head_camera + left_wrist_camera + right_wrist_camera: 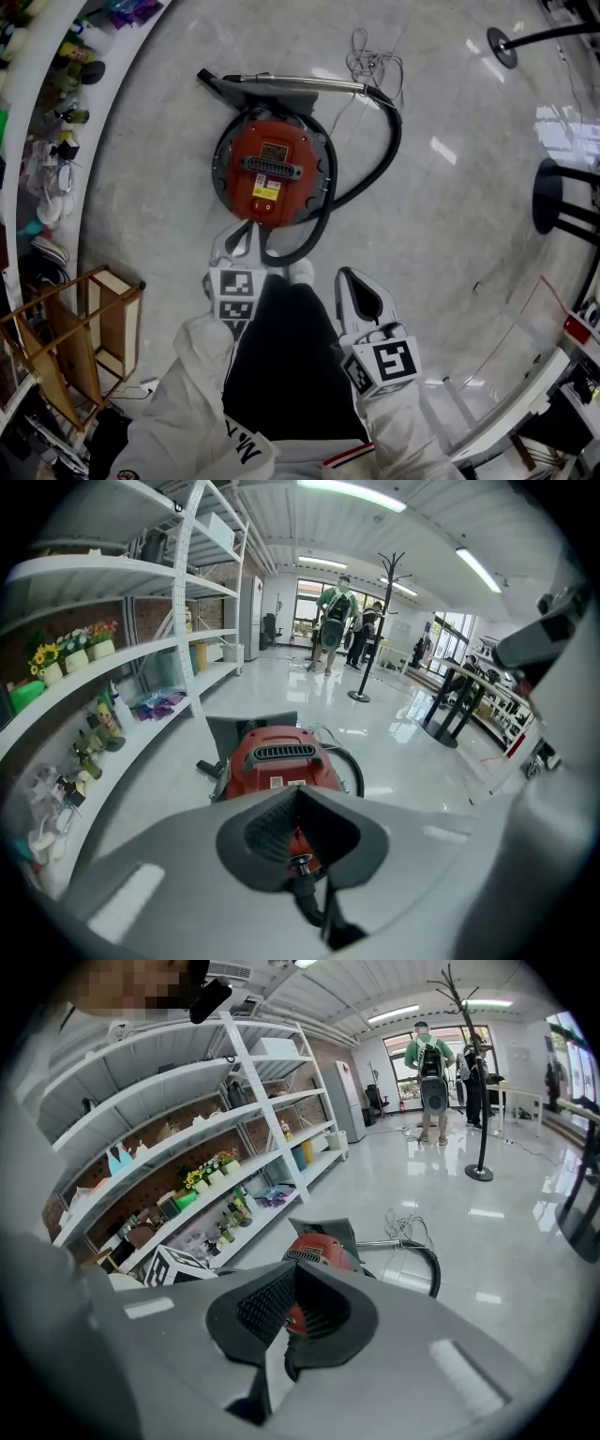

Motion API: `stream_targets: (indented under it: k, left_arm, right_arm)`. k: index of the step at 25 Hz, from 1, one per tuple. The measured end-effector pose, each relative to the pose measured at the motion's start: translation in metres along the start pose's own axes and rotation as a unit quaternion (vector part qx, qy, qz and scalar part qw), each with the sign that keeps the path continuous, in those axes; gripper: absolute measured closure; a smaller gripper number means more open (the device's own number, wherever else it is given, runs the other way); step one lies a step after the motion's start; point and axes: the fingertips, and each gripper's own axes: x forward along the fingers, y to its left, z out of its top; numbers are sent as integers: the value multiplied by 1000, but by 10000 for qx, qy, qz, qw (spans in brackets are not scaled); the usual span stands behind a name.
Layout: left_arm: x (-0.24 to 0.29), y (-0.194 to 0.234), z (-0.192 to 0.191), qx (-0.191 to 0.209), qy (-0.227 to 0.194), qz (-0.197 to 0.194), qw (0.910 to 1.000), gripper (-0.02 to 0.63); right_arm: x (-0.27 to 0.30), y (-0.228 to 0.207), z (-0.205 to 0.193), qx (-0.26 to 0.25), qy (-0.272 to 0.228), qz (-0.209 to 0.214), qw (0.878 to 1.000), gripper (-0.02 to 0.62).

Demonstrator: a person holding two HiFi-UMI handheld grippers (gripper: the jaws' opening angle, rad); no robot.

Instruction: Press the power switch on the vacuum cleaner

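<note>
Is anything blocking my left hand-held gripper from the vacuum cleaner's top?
Nothing visible does. The left hand-held gripper hangs at the near edge of the red vacuum cleaner; only the black hose curves past beside its tip. The switch itself I cannot pick out.

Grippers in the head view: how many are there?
2. The left gripper points at the red vacuum cleaner; the right gripper is lower and further right. None looks hidden.

Bright ceiling strip lights [352, 491], glare on glossy floor [450, 216], fisheye-warped dark edges
</note>
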Motion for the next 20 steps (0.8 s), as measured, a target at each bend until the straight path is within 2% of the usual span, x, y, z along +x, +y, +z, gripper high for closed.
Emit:
stream_targets:
  k: [9, 20]
  left_arm:
    - [29, 12, -23, 44, 238, 346, 9991, 606]
    - [51, 15, -43, 160, 530, 460, 9974, 606]
  right_arm:
    - [-5, -3, -12, 38, 134, -53, 9999, 595]
    - [-9, -15, -15, 111, 142, -185, 9997, 595]
